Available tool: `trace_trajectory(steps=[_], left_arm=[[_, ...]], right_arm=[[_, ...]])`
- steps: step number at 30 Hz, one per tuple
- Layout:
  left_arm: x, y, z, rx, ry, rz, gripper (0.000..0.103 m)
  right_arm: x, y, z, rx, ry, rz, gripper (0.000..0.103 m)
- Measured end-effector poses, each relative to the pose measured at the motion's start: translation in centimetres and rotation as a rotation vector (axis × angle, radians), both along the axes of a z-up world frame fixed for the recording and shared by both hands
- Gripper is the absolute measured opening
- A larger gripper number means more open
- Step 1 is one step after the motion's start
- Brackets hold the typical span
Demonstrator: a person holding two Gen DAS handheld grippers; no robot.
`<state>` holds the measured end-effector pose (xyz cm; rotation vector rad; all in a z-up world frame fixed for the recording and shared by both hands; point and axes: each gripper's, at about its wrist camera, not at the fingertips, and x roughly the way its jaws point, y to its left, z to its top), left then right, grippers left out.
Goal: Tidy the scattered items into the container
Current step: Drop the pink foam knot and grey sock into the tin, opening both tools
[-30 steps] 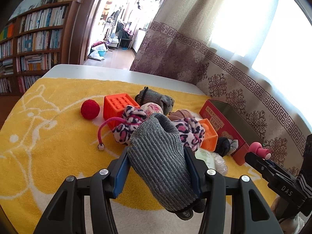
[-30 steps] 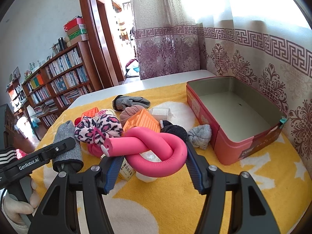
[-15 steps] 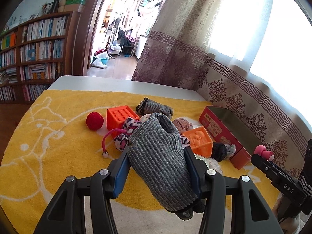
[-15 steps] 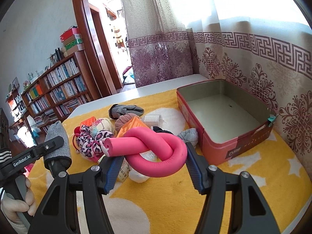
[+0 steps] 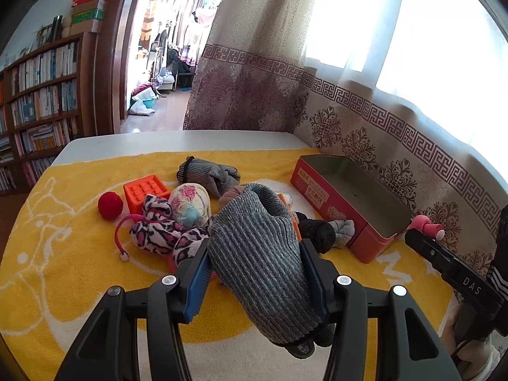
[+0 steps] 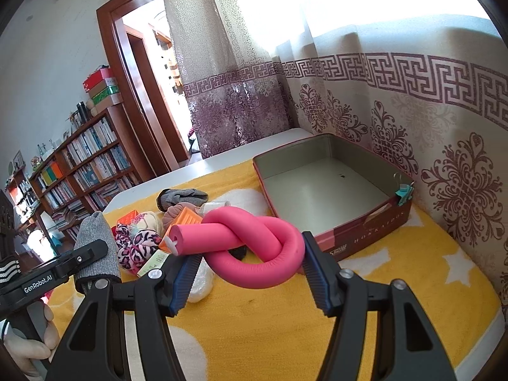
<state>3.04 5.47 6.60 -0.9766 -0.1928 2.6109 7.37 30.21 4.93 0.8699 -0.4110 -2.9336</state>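
Note:
My left gripper (image 5: pixel 254 273) is shut on a grey ribbed knit glove (image 5: pixel 257 254), held above the yellow blanket (image 5: pixel 63 254). My right gripper (image 6: pixel 244 270) is shut on a knotted pink foam tube (image 6: pixel 254 247), raised over the blanket. The red tin box (image 6: pixel 320 187) stands open and empty at the right, beyond the tube; in the left wrist view the red tin box (image 5: pixel 349 200) lies past the pile. The left gripper with the grey glove (image 6: pixel 95 247) also shows at the left of the right wrist view, and the tube's tip (image 5: pixel 425 222) at the right of the left wrist view.
A pile lies mid-blanket: second grey glove (image 5: pixel 209 171), orange block (image 5: pixel 144 189), red ball (image 5: pixel 110 205), leopard-print scrunchie (image 5: pixel 158 231), floral pouch (image 5: pixel 189 203), black sock (image 5: pixel 317 231). Bookshelves (image 6: pixel 79 171) stand left; a curtain (image 6: pixel 412 120) hangs behind the box.
Both grippers have risen and drawn back from the pile, each keeping its hold. The tin box now shows more fully in both views.

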Motion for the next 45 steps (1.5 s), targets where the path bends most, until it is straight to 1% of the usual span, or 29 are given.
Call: trace_trajectory(steps=[10, 21, 34, 37, 40, 45], left_arm=[[-0.5, 4.6, 0.4, -0.053, 0.005, -0.077, 0.055], [-2.7, 8.7, 0.6, -0.085, 0.004, -0.138, 0.055], [-7.7, 14.8, 1.9, -0.097, 0.036, -0.227, 0.055], [-9.2, 16.3, 1.6, -0.106, 0.036, -0.236, 0.055], [-10.7, 17.5, 1.0, -0.098, 0.02, -0.24, 0.055], [-12.4, 19.3, 0.9, -0.095, 0.025, -0.256, 0.055]], right_arm=[[-0.1, 2.9, 0.7, -0.004, 0.021, -0.038, 0.066], [-1.7, 6.7, 1.3, -0.005, 0.039, -0.1, 0.066], [-6.2, 8.9, 1.4, 0.018, 0.03, -0.133, 0.066], [-7.2, 9.4, 1.0, 0.028, 0.023, -0.15, 0.066], [-7.9, 10.0, 0.4, 0.035, 0.011, -0.169, 0.066], [-8.5, 10.6, -0.6, 0.038, -0.006, -0.175, 0.066]])
